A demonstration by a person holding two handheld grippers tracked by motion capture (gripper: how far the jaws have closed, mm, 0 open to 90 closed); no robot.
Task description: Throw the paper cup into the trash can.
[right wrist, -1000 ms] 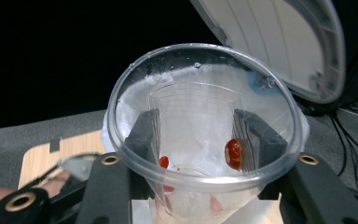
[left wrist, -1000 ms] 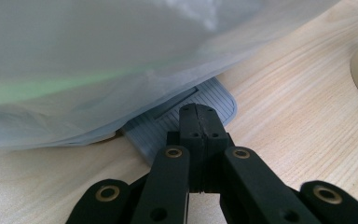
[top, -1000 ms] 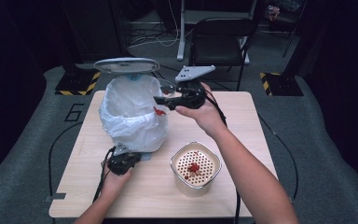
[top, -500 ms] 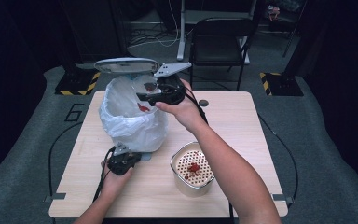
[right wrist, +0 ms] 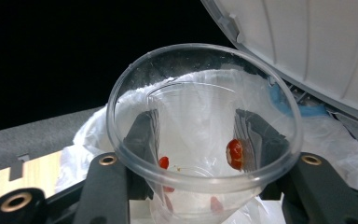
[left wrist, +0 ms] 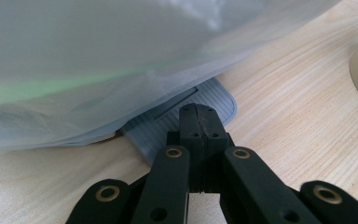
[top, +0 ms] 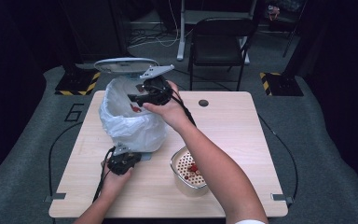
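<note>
We hold the light, thin, easily crushed plastic cup [right wrist: 204,135] by its sides in the right gripper [right wrist: 204,140] over the bin [top: 121,112], while the left gripper [left wrist: 198,122], jaws together, presses the pedal [left wrist: 177,122].

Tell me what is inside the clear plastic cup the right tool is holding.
Inside the clear plastic cup are a few small red bits stuck to the wall and near the bottom. The right tool grips it over the bag-lined bin; the very bottom is cut off.
</note>
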